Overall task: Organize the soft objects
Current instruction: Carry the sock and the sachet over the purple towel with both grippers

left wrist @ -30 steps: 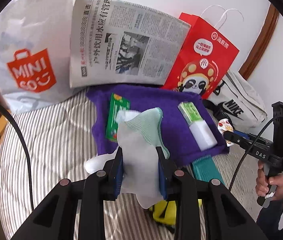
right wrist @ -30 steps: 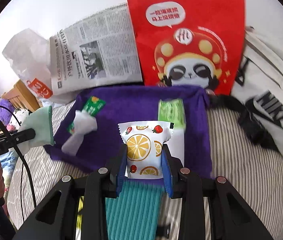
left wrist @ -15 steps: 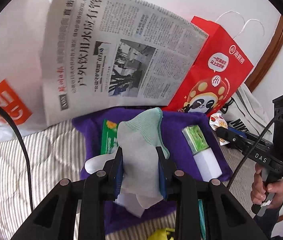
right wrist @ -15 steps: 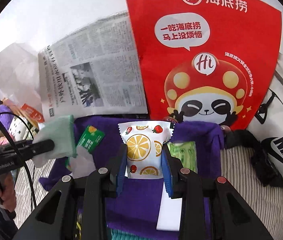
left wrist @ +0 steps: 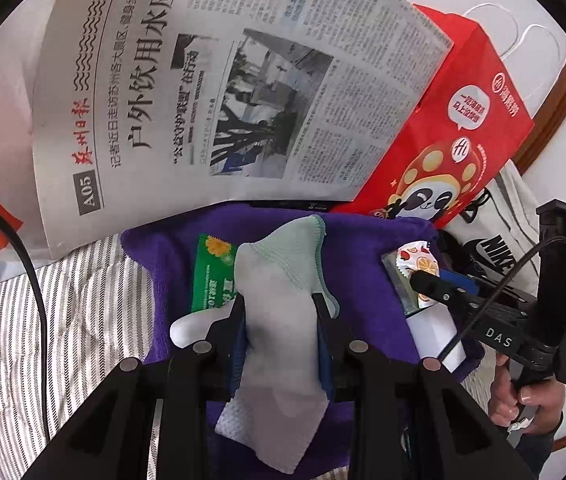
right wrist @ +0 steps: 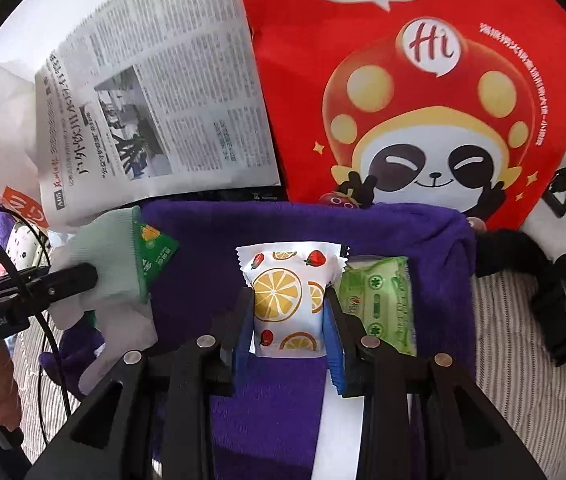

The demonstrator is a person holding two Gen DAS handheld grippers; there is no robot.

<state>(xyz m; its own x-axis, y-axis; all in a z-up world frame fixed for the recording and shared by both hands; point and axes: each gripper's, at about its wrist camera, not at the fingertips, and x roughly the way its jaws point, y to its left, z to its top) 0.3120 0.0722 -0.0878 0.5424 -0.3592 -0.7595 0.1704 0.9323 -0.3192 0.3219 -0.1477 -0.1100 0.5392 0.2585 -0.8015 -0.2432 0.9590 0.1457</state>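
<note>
Your left gripper (left wrist: 279, 300) clamps a pale sock (left wrist: 279, 312); your right gripper (right wrist: 287, 300) clamps a fruit-print packet (right wrist: 289, 292). Both hang over the purple towel (right wrist: 423, 240), with the red bag (right wrist: 423, 100) at twelve o'clock.

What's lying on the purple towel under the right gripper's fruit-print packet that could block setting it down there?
The fruit-print packet, clamped in the right gripper, hangs over bare purple towel. A light green packet lies just to its right, a white item under that. Nothing visible sits directly beneath it.
</note>
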